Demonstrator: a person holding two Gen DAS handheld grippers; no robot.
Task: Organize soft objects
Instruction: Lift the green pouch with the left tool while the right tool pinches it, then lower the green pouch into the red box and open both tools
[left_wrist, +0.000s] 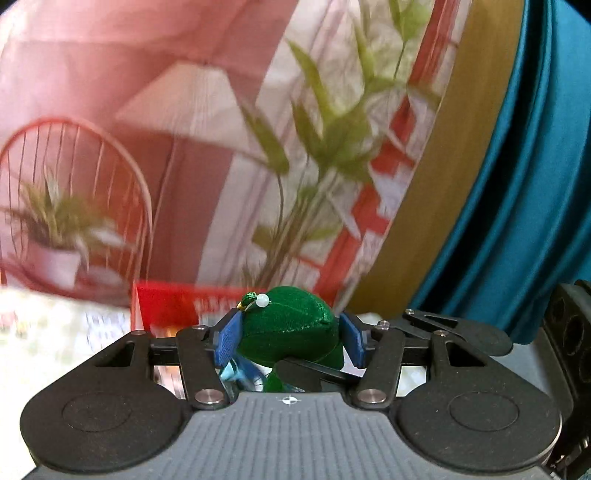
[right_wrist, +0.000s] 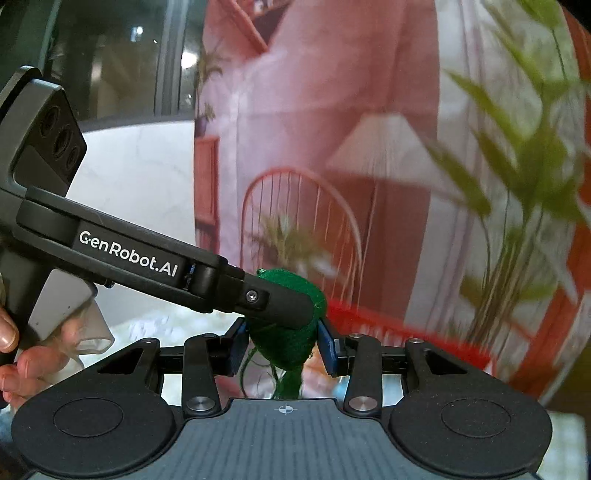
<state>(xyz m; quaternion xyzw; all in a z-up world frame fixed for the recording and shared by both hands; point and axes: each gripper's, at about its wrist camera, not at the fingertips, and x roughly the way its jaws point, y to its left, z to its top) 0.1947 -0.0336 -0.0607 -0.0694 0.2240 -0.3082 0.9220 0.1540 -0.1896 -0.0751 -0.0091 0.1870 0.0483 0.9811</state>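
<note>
A dark green stuffed fabric object (left_wrist: 291, 325) with a white bead and a green knot on top is held up in the air. In the left wrist view my left gripper (left_wrist: 290, 338) is shut on it, one blue pad pressed into each side. A black finger of the right gripper (left_wrist: 310, 369) crosses just under it. In the right wrist view my right gripper (right_wrist: 283, 345) is also shut on the green object (right_wrist: 284, 350), lower down, where green threads hang. There the left gripper's finger (right_wrist: 273, 302) lies across the object's top. A hand (right_wrist: 22, 362) holds the left gripper's handle.
A red basket (left_wrist: 166, 306) (right_wrist: 388, 321) stands behind and below the object, on a pale patterned surface (left_wrist: 55, 325). Behind it hangs a printed backdrop with a lamp, a chair and plants (left_wrist: 221, 147). A teal curtain (left_wrist: 517, 184) is at the right. Something light blue (left_wrist: 231, 374) hangs below the pads.
</note>
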